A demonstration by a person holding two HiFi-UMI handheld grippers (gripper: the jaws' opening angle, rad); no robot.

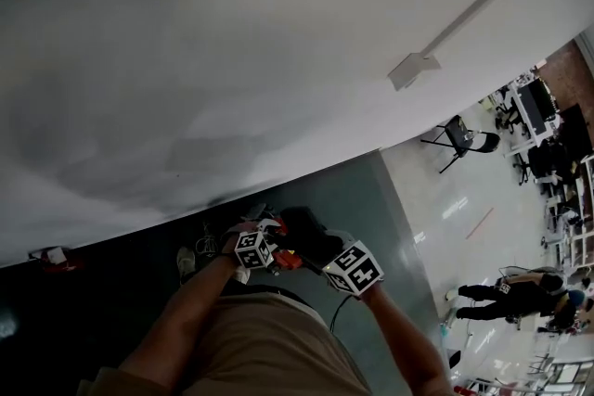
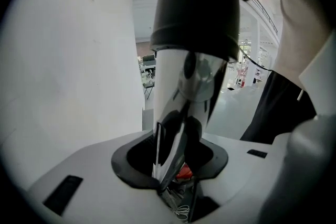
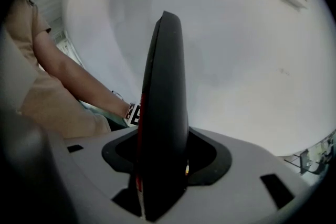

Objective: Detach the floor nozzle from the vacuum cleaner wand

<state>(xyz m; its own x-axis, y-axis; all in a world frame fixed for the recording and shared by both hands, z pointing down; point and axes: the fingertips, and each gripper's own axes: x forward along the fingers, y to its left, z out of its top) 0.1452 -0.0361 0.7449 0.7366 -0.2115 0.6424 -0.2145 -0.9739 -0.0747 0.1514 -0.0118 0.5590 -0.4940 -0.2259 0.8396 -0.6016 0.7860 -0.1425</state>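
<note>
In the head view both grippers meet low in the middle, in front of the person's lap. My left gripper (image 1: pixel 277 248) is shut on the thin lower end of the vacuum wand (image 2: pixel 181 107), a white and silver tube that rises into a black collar (image 2: pixel 197 5). A small red part (image 2: pixel 182 171) shows deep between the jaws. My right gripper (image 1: pixel 320 253) is closed around the floor nozzle (image 3: pixel 164 107), a black curved body with a red edge that fills the gap between its jaws. In the head view the nozzle (image 1: pixel 311 235) lies between the two marker cubes.
A white wall (image 1: pixel 232 60) fills the upper part of the view, with a conduit box (image 1: pixel 413 68) on it. A folding chair (image 1: pixel 461 139) stands at the right. Another person (image 1: pixel 509 295) walks on the pale floor. A shoe (image 1: pixel 187 262) rests on the dark floor.
</note>
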